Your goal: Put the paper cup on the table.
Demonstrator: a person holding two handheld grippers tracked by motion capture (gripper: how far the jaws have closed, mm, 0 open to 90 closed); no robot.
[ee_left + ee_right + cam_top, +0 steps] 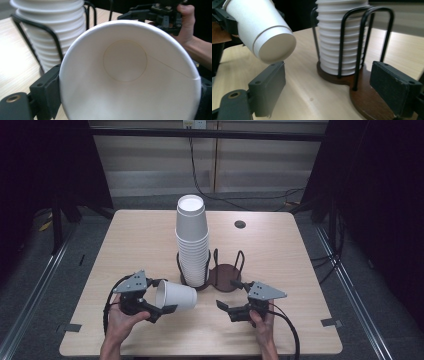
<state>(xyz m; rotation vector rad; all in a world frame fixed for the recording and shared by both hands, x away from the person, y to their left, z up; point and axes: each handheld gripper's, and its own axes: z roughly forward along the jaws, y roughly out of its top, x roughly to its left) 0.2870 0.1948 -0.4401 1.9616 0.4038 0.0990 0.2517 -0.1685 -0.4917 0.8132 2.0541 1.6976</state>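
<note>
The left gripper (pixel 159 296), low near the table's (pixel 125 240) front edge, clamps a single paper cup (pixel 176 295) on its side, base toward the cup stack (pixel 192 242) in the wire holder (pixel 222 270). The right gripper (pixel 231 295) hovers with jaws wide and empty beside the holder's brown base, bare tabletop between the two grippers.

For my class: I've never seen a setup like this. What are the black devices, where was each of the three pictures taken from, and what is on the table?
A person holds a two-jaw gripper in each hand. One picture looks down from above the table; each of the other two comes from a camera riding on a gripper, looking along its jaws. On the table stands a wire holder on a brown base, with a tall stack of paper cups in one side. The left gripper grips one cup on its side by the rim. The right gripper is open and holds nothing.
</note>
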